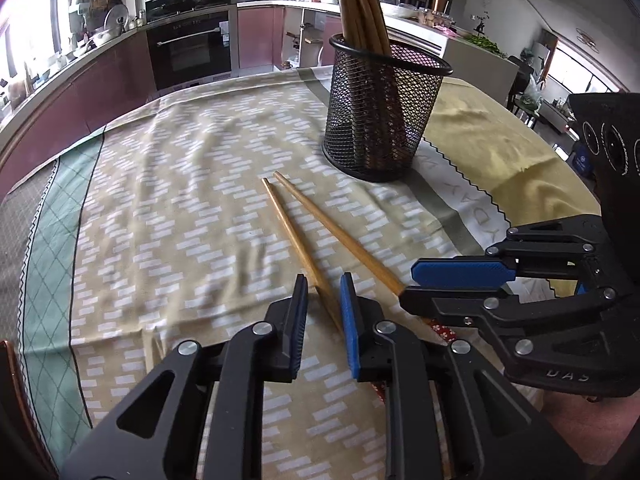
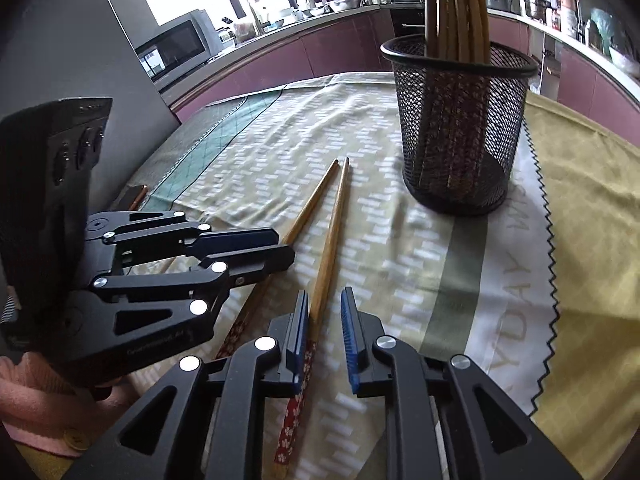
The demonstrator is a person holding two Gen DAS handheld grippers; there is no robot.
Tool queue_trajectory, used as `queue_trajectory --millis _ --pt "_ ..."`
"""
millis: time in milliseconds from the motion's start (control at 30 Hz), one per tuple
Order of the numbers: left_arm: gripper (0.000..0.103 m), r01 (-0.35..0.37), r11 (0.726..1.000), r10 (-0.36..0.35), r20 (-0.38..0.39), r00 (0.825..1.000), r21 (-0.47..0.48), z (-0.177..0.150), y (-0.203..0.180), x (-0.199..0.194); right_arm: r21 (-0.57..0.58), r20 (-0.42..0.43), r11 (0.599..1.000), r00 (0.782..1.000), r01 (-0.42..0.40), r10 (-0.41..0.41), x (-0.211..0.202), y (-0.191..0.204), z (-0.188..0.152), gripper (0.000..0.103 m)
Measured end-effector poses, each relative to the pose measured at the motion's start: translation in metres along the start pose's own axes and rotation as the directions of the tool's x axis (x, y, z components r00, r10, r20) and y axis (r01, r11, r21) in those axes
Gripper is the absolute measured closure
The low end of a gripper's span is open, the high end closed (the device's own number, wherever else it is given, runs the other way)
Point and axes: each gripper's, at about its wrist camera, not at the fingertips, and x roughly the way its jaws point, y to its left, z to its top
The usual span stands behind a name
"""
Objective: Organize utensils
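Two wooden chopsticks with red flowered ends lie side by side on the tablecloth. My left gripper (image 1: 323, 292) is open, its jaws on either side of the left chopstick (image 1: 294, 236). My right gripper (image 2: 325, 312) is open around the right chopstick (image 2: 330, 240), which also shows in the left wrist view (image 1: 340, 236). The left chopstick also shows in the right wrist view (image 2: 310, 204), passing under my left gripper (image 2: 280, 246). My right gripper (image 1: 410, 280) reaches in from the right in the left wrist view. A black mesh holder (image 1: 380, 120) with several chopsticks stands upright beyond them, and it also shows in the right wrist view (image 2: 460, 128).
A patterned tablecloth (image 1: 180, 200) covers the table, with a yellow cloth (image 2: 592, 200) to the right. A kitchen counter with an oven (image 1: 188, 44) and cookware runs behind. A microwave (image 2: 176, 44) stands at the back left.
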Motion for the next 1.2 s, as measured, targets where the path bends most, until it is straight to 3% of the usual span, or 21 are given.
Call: queue_trajectory --millis 667,1200 --pt "0.086 -0.015 1.000 0.014 -0.014 1.000 -0.014 0.012 0.007 0.012 -0.050 0.008 0.997 0.998 0.061 -0.061 0.020 -0.003 0.022 0.092" --pt "0.095 -0.025 0.999 0.025 0.001 1.000 -0.041 0.011 0.004 0.009 0.028 0.031 0.999 0.999 0.023 -0.024 0.012 -0.017 0.020 0.097"
